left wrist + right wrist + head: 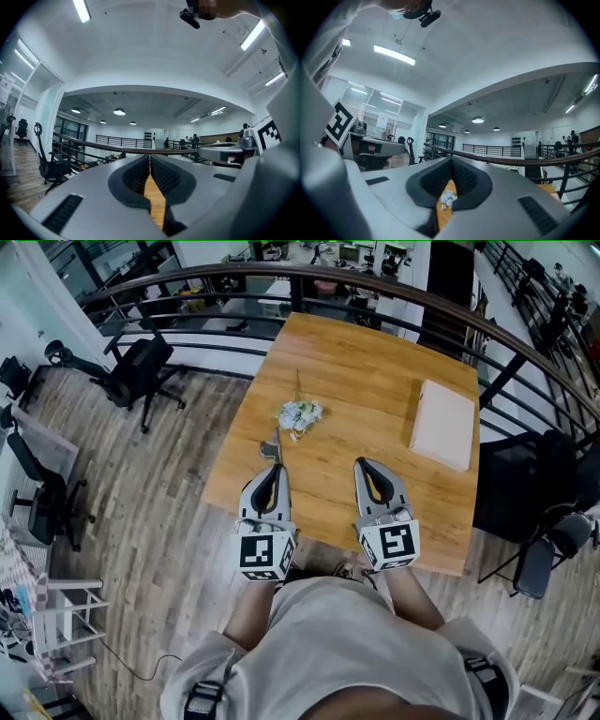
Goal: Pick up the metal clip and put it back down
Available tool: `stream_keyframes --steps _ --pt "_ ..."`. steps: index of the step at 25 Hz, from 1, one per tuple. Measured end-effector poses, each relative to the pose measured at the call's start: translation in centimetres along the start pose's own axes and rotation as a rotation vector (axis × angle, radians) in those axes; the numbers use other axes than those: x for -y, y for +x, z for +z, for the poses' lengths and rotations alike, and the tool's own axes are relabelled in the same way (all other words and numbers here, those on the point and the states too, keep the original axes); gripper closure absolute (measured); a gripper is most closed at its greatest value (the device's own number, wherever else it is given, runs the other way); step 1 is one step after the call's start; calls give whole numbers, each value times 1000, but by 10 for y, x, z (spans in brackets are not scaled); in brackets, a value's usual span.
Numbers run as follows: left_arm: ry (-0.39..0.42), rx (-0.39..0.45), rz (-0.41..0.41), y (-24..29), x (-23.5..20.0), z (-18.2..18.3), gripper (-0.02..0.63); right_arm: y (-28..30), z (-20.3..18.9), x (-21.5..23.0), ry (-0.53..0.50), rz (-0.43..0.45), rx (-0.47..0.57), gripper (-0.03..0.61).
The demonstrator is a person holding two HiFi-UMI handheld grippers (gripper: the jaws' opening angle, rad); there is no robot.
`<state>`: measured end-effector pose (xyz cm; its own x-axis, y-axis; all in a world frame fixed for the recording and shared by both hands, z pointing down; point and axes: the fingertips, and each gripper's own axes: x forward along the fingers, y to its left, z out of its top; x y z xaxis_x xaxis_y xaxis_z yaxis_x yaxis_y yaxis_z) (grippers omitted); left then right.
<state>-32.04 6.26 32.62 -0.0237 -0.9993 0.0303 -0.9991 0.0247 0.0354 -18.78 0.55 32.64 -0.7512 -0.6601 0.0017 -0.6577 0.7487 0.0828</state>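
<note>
both claws are closed and empty: the left claw [277, 468] has its ribbed dark pads pressed together at the tips with nothing between them, and the right claw [362, 463] is the same, only bare table showing through the gap lower down. both point level over the near part of the light brown wooden table [356, 371].

what looks like the small grey metal clip [271, 448] lies flat on the wood just ahead of the left claw's tips, a touch to its outer side. it is too small in the head view to make out its form, and the left claw's own view does not show it.

judging by what it is, the clip should be light, stiff and hard, so it won't crush. smooth metal lying low on wood is likely to slide or skate away if nudged, though. the best hold is probably across its narrow width, pads coming down on either side of the body near its middle, not at one end where it could pivot.

a small bunch of white artificial flowers on a thin stem [299, 414] lies further ahead, between the two claws' lines. a pale pink flat rectangular slab [442, 424] sits well ahead and to the outer side of the right claw; whether it is a box or a pad i cannot tell. no open container shows.
</note>
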Motion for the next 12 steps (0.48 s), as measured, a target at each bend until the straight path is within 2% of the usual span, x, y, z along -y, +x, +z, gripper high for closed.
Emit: stream_keyframes --steps 12 --pt "-10 -20 -10 4 -1 -6 584 3 -5 -4 -2 11 -18 552"
